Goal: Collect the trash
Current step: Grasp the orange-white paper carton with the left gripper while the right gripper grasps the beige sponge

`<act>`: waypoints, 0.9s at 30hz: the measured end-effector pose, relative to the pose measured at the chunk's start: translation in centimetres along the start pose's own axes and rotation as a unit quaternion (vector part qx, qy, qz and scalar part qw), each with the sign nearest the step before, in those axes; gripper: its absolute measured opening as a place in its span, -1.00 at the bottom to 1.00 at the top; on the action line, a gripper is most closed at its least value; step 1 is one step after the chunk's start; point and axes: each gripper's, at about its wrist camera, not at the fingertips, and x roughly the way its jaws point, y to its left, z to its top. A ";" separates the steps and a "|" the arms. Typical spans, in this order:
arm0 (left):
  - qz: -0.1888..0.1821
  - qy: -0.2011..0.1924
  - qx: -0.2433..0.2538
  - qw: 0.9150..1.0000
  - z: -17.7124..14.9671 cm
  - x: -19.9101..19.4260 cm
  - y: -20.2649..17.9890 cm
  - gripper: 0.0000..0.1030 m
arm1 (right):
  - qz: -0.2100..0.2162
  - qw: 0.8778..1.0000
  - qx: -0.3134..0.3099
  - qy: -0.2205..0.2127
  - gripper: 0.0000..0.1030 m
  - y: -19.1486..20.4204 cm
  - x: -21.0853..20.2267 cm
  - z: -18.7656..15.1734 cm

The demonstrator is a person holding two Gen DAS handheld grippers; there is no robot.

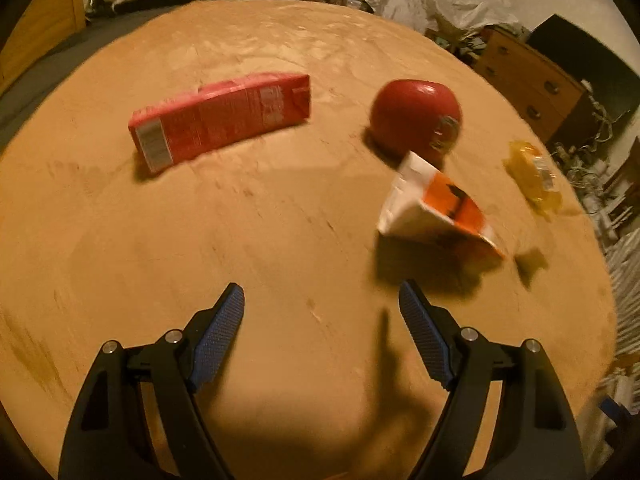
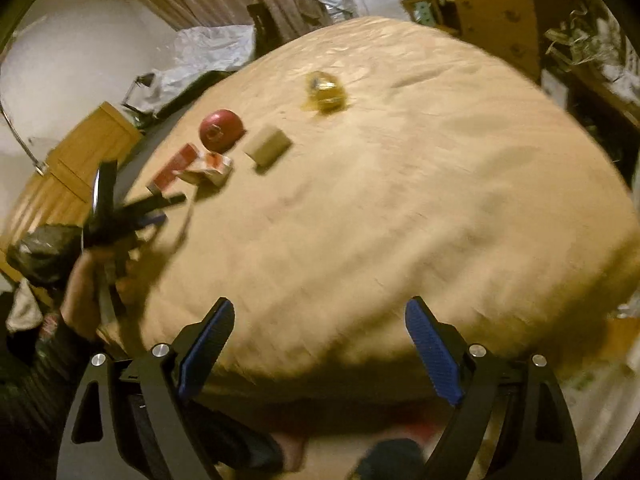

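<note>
The left gripper (image 1: 321,300) is released and empty, its jaws spread above the round wooden surface (image 1: 280,220). The right gripper (image 2: 320,312) is likewise released and holds nothing. On the surface lie a red carton (image 1: 220,120) on its side, a red apple (image 1: 416,118), a white-and-orange carton (image 1: 436,212) just in front of the apple, and a yellow wrapper (image 1: 532,176) near the right edge. A tan box (image 2: 268,146) rests beside the apple in the right wrist view.

Red carton (image 1: 220,120) lies flat at eleven o'clock; orange-white carton (image 1: 436,208) tilted at two; yellow wrapper (image 1: 534,176) beyond it.
</note>
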 end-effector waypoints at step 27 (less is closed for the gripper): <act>-0.052 -0.010 -0.134 0.990 1.3 1.7 -0.6 -0.43 | 0.053 0.998 0.038 0.008 0.53 5.9 14.3 10.6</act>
